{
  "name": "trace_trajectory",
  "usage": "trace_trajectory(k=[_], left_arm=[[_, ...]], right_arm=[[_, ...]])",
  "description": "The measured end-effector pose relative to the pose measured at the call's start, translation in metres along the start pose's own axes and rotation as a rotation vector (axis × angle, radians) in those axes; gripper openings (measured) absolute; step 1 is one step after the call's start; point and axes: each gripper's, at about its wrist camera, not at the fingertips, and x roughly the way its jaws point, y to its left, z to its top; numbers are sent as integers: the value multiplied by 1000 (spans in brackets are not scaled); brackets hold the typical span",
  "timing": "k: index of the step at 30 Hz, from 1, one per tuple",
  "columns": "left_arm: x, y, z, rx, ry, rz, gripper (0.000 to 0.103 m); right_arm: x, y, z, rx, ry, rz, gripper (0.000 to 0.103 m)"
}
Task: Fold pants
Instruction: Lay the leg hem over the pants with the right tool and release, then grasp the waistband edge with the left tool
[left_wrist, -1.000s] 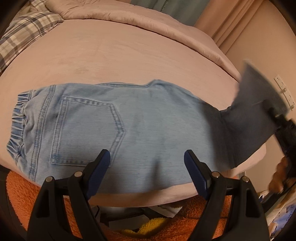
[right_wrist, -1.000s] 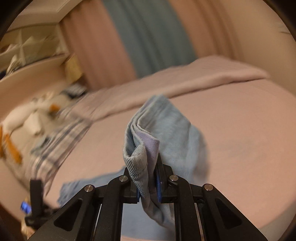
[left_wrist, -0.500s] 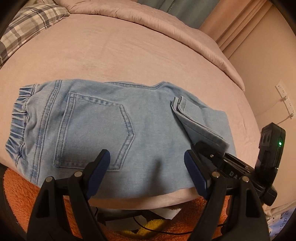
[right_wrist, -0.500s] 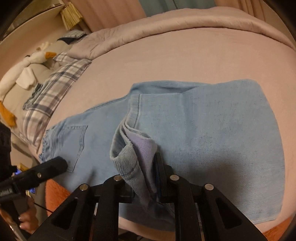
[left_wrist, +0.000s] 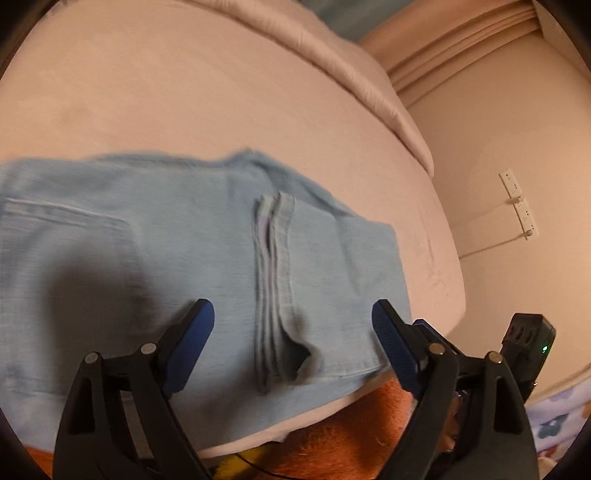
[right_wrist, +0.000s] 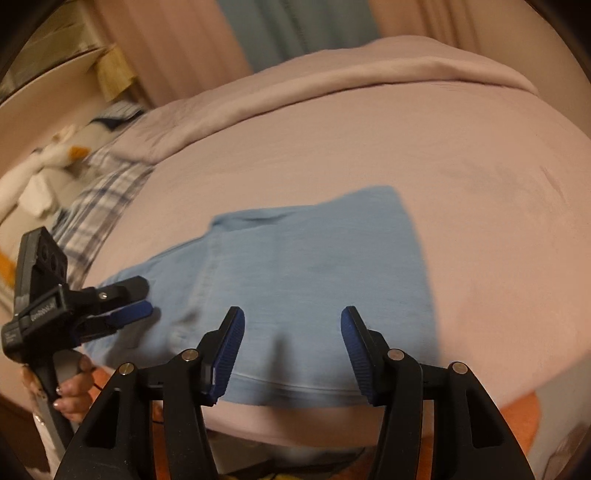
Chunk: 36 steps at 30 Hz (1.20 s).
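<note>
Light blue jeans (left_wrist: 155, 258) lie flat near the front edge of a pink bed (left_wrist: 184, 92). The legs are folded back over the seat, and the stacked hems (left_wrist: 275, 277) form a ridge across the middle. My left gripper (left_wrist: 291, 317) hangs open and wide just above that ridge, holding nothing; the right wrist view shows it from the side (right_wrist: 146, 295). My right gripper (right_wrist: 293, 321) hovers over the folded legs (right_wrist: 314, 258) near the bed's edge. Its jaws are opening, with only flat denim beneath them and nothing between the pads.
An orange fuzzy rug (left_wrist: 351, 435) lies below the bed's front edge. A plaid pillow (right_wrist: 96, 206) and a white plush toy (right_wrist: 40, 166) sit at the bed's left end, with a folded duvet (right_wrist: 332, 81) along the back. A hand (right_wrist: 70, 391) holds the left gripper's handle.
The right gripper carried the raised leg ends down onto the seat of the jeans and let them go, its jaws parting. The left gripper shifted right and tilted down over the hems.
</note>
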Motion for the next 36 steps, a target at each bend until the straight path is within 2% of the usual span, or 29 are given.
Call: trace_trajectory(k=[3, 5, 6, 7, 8, 9, 11, 13, 18, 22, 25, 31, 36], left_arm=[[17, -3, 0, 4, 49, -7, 70], [27, -2, -1, -13, 74, -28, 46], [31, 0, -2, -24, 83, -36, 43], [33, 2, -1, -32, 80, -42, 35], [33, 4, -2, -38, 77, -35, 15], [33, 6, -3, -48, 78, -29, 9], [28, 11, -4, -84, 67, -56, 8], [16, 8, -5, -76, 40, -55, 8], [-17, -5, -4, 17, -55, 22, 8], [-7, 11, -5, 5, -26, 84, 9], [6, 20, -11, 22, -4, 133, 15], [5, 22, -16, 30, -6, 141, 18], [3, 15, -31, 72, -23, 183, 24]], right_arm=[[1, -12, -3, 31, -8, -92, 54], [1, -17, -5, 48, -17, -116, 46], [-1, -26, -6, 62, -14, -116, 46], [0, -29, -7, 80, -4, -118, 46], [2, -32, -7, 89, 4, -118, 46], [3, -33, -7, 92, 11, -120, 46], [4, -33, -7, 88, 14, -130, 46], [6, -30, -6, 91, 15, -136, 46], [5, -22, -1, 92, 13, -112, 46], [9, -19, 5, 64, -4, -143, 46], [19, -20, 12, 65, -10, -140, 46], [41, -23, 11, 66, 25, -190, 46], [36, -20, -2, 36, 21, -211, 46]])
